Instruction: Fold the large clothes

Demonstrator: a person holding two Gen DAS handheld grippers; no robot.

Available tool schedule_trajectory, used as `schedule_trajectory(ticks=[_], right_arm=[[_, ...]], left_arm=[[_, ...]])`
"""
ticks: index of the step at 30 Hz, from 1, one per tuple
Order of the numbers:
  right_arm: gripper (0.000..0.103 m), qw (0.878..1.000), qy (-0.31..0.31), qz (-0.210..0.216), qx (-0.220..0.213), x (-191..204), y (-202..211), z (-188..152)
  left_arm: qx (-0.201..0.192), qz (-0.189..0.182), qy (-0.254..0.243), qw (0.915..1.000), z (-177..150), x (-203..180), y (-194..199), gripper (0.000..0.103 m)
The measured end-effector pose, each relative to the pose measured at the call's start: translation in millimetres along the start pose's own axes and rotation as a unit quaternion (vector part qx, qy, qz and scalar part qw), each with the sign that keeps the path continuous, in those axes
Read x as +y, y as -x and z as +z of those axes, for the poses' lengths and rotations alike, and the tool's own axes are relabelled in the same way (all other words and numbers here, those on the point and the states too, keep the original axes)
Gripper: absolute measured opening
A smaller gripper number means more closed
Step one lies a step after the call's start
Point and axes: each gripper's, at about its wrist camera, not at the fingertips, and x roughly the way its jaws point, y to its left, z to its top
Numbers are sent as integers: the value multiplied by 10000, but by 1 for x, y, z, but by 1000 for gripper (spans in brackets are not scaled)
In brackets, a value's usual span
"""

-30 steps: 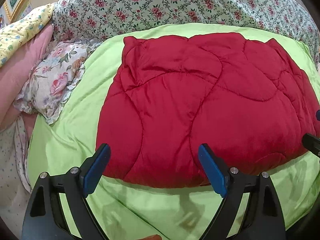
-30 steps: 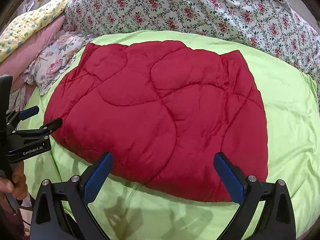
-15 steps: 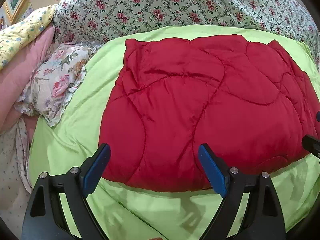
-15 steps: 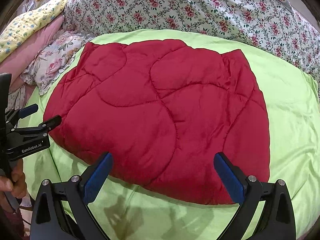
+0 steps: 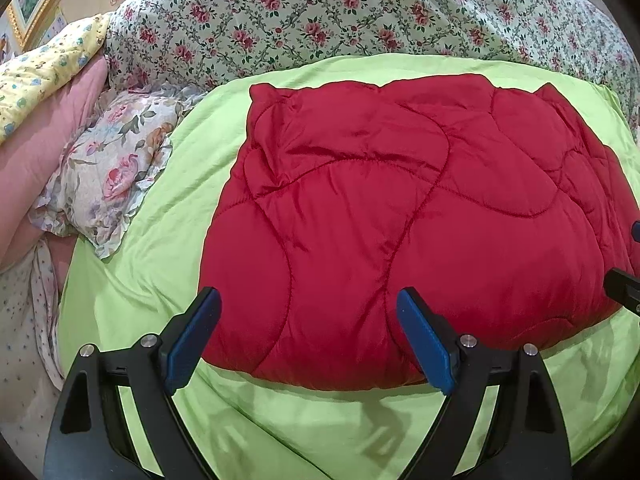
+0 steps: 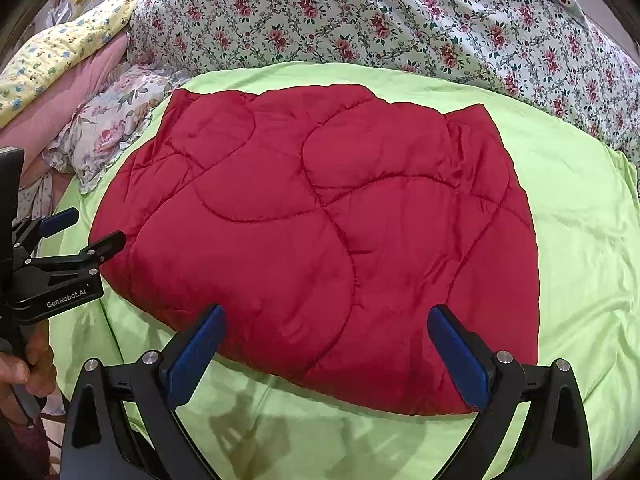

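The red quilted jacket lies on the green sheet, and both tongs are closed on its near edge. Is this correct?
Not quite. The red quilted jacket does lie on the green sheet, but both tongs are open and hold nothing: the left tongs in the left wrist view, the right tongs in the right wrist view.

Home bedroom, green bedsheet, floral duvet, pillows

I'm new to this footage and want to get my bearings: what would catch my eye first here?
The red quilted garment stands out at once, lying flat in the middle of the bright green sheet. Both the left gripper and the right gripper are open just short of its near edge, holding nothing. Behind it lies a flowered blanket, with a flowered pillow off to the left.
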Motion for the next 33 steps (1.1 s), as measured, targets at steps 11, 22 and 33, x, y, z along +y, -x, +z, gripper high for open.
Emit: schedule_trajectory(ticks=[11, 22, 33], right_arm=[[101, 10000, 64, 16, -49, -2, 2, 3], [101, 9999, 82, 28, -78, 0, 4, 4], [101, 9999, 78, 33, -87, -1, 4, 4]], left_arm=[[-53, 27, 57, 10000, 3, 2, 1, 90], [-102, 19, 90, 9999, 3, 4, 3, 90], [-152, 21, 96, 9998, 4, 5, 4, 90]])
